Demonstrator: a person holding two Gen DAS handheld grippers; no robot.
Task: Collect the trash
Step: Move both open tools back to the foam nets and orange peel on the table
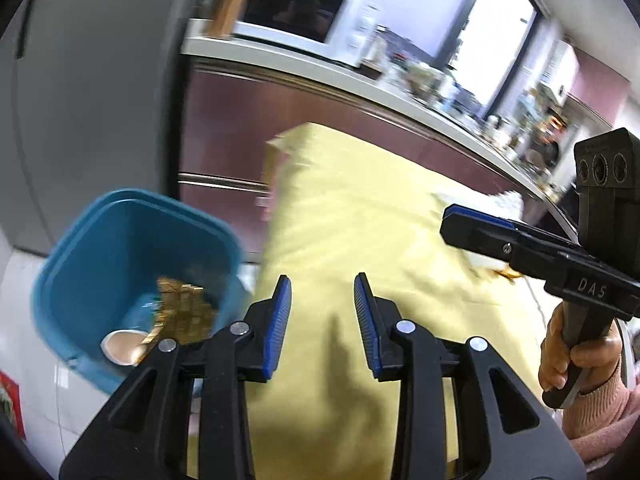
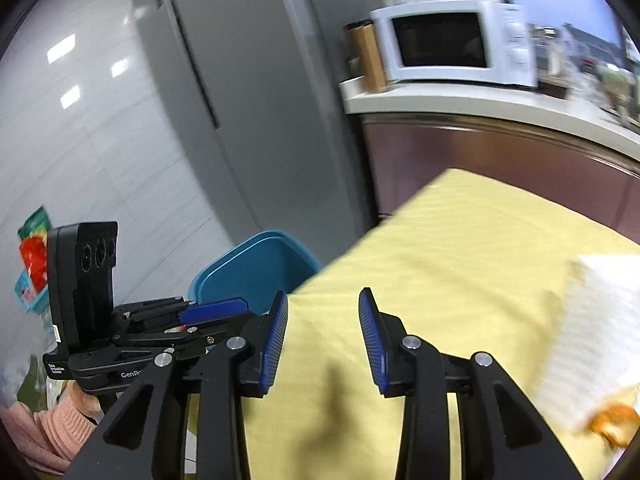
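Observation:
A blue bin (image 1: pixel 132 264) stands on the floor left of the table with the yellow cloth (image 1: pixel 360 220). It holds a gold crumpled wrapper (image 1: pixel 182 312) and a paper cup (image 1: pixel 124 346). My left gripper (image 1: pixel 322 316) is open and empty over the cloth's left part, just right of the bin. My right gripper (image 2: pixel 323 332) is open and empty over the cloth; it also shows in the left wrist view (image 1: pixel 476 228). White tissue paper (image 2: pixel 592 332) and orange peel (image 2: pixel 612 420) lie on the cloth at the right. The bin shows in the right wrist view (image 2: pixel 256 272).
A grey fridge (image 2: pixel 240 100) stands behind the bin. A counter (image 1: pixel 320 64) with a white microwave (image 1: pixel 304 16) and several jars runs behind the table. A colourful packet (image 2: pixel 34 248) lies on the floor at the left.

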